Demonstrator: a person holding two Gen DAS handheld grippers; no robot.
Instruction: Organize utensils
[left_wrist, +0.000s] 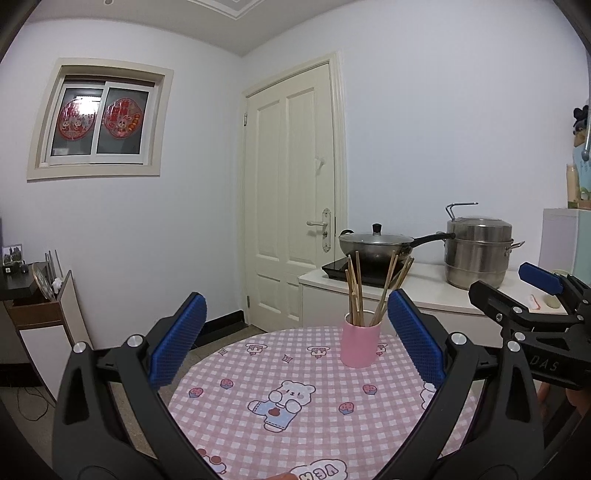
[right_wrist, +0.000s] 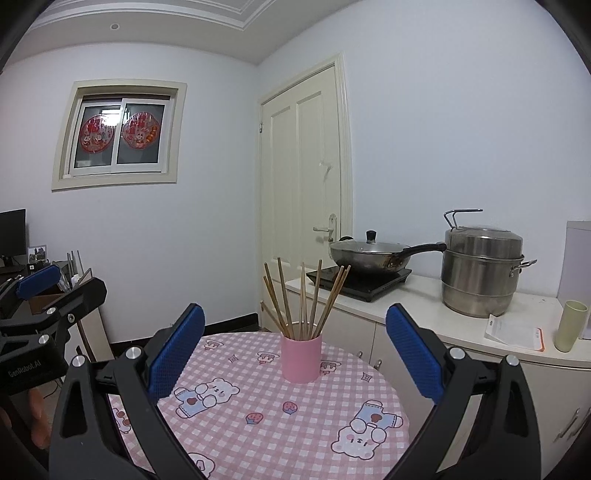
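I hold both the left gripper (left_wrist: 295, 332) and right gripper (right_wrist: 295, 339) spread wide, empty, above the table (right_wrist: 258, 435); chopsticks (right_wrist: 303, 299) stand in the pink cup (right_wrist: 301, 358).

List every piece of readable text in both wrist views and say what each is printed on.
"DAS" on the body of the right gripper, seen from the left wrist view.
"GenRobot.AI" on the body of the left gripper, seen from the right wrist view.
Upside-down letters on the tablecloth: partly cut off, unclear.
Red window decorations and the white packet on the counter: too small to read.
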